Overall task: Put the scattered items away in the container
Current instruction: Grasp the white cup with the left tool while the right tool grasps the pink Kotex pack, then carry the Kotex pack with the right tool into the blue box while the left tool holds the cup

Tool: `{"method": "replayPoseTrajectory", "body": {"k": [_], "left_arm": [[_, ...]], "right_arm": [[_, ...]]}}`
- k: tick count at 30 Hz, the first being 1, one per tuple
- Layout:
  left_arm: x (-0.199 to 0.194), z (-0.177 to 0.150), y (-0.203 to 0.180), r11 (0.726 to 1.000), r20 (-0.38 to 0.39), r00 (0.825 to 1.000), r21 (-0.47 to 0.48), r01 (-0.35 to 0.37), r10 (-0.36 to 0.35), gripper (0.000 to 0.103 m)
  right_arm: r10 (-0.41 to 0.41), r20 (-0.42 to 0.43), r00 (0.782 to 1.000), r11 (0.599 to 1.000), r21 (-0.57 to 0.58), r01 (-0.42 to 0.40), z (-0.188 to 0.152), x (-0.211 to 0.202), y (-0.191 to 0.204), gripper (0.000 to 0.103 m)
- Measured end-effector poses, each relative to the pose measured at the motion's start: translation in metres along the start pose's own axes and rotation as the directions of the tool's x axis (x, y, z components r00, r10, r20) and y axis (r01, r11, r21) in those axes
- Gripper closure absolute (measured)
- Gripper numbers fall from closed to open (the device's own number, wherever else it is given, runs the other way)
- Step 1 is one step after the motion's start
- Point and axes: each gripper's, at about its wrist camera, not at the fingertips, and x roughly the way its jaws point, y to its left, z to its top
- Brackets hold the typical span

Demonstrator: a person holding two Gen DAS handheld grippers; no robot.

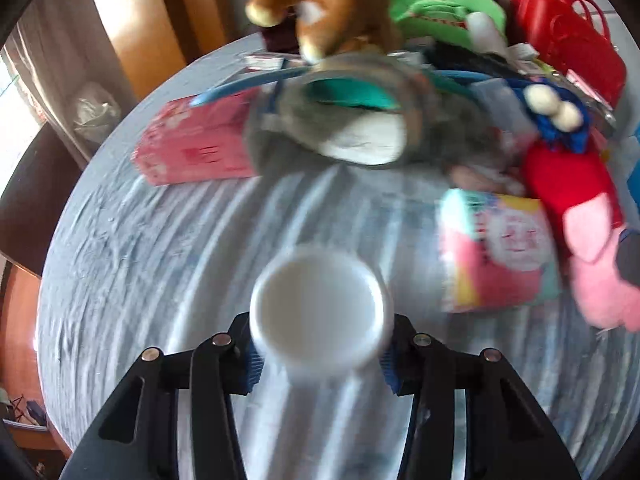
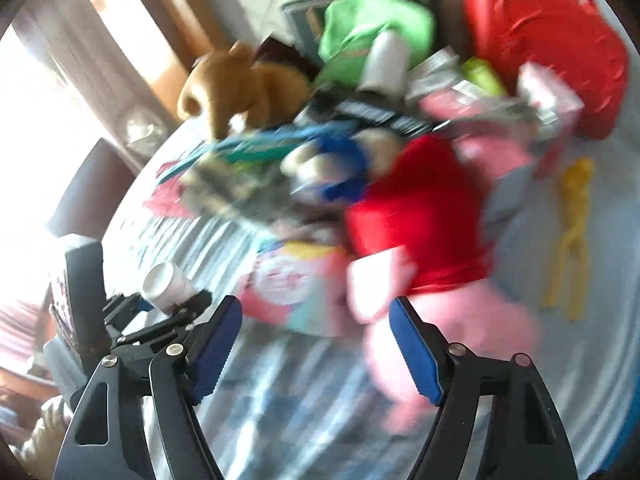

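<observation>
The left gripper [image 1: 320,364] is clamped on a white bottle [image 1: 320,312] above the striped bench [image 1: 140,280] (blurred), while the right gripper [image 2: 316,344] hangs with jaws apart and empty near the pink plush [image 2: 452,332] beside the toy heap.

Home room: round table [image 1: 160,240] under striped cloth, heaped with plush toys [image 1: 332,4], red bag [image 2: 552,40]; wooden door [image 1: 132,20], bright window [image 2: 36,120] behind.
</observation>
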Motion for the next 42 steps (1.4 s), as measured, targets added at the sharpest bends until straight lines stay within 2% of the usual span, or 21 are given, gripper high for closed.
{"method": "replayPoseTrajectory", "body": {"k": [1,5,6,7,9,10,11,14,16,19,26,29,32,36,39,40,42], "left_arm": [[0.015,-0.009,0.002,1.000,0.007,1.000,0.000,0.000,0.000,0.057],[0.025,-0.010,0.009,0.999,0.066,0.997,0.033,0.031,-0.033,0.057],[0.027,-0.013,0.017,0.999,0.075,0.997,0.037,0.034,-0.037,0.057],[0.035,0.000,0.025,0.999,0.078,0.996,0.040,0.036,-0.039,0.057],[0.051,0.002,0.028,0.997,0.027,0.998,0.041,0.063,-0.065,0.057],[0.056,-0.009,0.028,0.996,-0.006,0.996,0.037,0.084,-0.083,0.056],[0.054,-0.012,0.030,0.995,0.023,0.995,0.023,0.098,-0.098,0.056],[0.057,-0.015,0.034,0.991,0.025,0.991,0.032,0.128,-0.128,0.055],[0.058,-0.018,0.038,0.988,0.027,0.988,0.034,0.153,-0.154,0.053],[0.060,-0.018,0.043,0.983,0.015,0.983,0.033,0.180,-0.181,0.046],[0.064,-0.027,0.056,0.977,0.013,0.977,0.008,0.212,-0.212,0.045],[0.061,-0.030,0.055,0.979,0.027,0.979,0.000,0.202,-0.202,0.045],[0.060,-0.028,0.053,0.976,0.055,0.976,-0.024,0.214,-0.213,0.045],[0.049,-0.026,0.037,0.981,0.084,0.978,-0.004,0.193,-0.192,0.046],[0.052,-0.025,0.033,0.987,0.085,0.983,-0.008,0.162,-0.161,0.052],[0.054,-0.025,0.033,0.989,0.086,0.985,-0.008,0.149,-0.147,0.057],[0.054,-0.025,0.028,0.992,0.094,0.988,0.005,0.125,-0.125,0.057]], "right_arm": [[0.002,-0.011,1.000,1.000,0.012,-0.002,-0.001,0.009,0.005,0.026],[-0.021,-0.048,0.999,0.997,0.073,0.024,-0.005,0.046,0.019,0.026],[-0.033,-0.051,0.998,0.996,0.079,0.037,-0.007,0.053,0.023,0.024],[-0.069,-0.044,0.997,0.994,0.080,0.072,-0.008,0.060,0.025,0.020],[-0.143,-0.033,0.989,0.985,0.093,0.145,-0.013,0.073,0.029,0.016],[-0.147,-0.030,0.989,0.983,0.109,0.150,-0.015,0.078,0.029,0.009],[-0.150,-0.025,0.988,0.981,0.119,0.152,-0.018,0.082,0.029,0.006],[-0.214,0.003,0.977,0.973,0.085,0.213,-0.027,0.091,0.037,0.004],[-0.228,0.010,0.974,0.970,0.084,0.227,-0.034,0.097,0.037,0.000],[-0.235,0.062,0.970,0.969,0.091,0.229,-0.042,0.097,0.037,0.000],[-0.252,0.153,0.956,0.966,0.093,0.240,-0.058,0.099,0.040,0.000],[-0.259,0.153,0.954,0.965,0.073,0.251,-0.060,0.102,0.042,0.000],[-0.271,0.112,0.956,0.962,0.013,0.272,-0.059,0.107,0.046,0.000],[-0.215,0.120,0.969,0.972,0.120,0.201,-0.056,0.100,0.036,0.000],[-0.208,0.150,0.967,0.970,0.162,0.183,-0.058,0.100,0.033,0.001],[-0.217,0.152,0.964,0.969,0.157,0.193,-0.058,0.102,0.035,0.005],[-0.240,0.166,0.957,0.967,0.124,0.221,-0.060,0.104,0.041,0.020]]}}
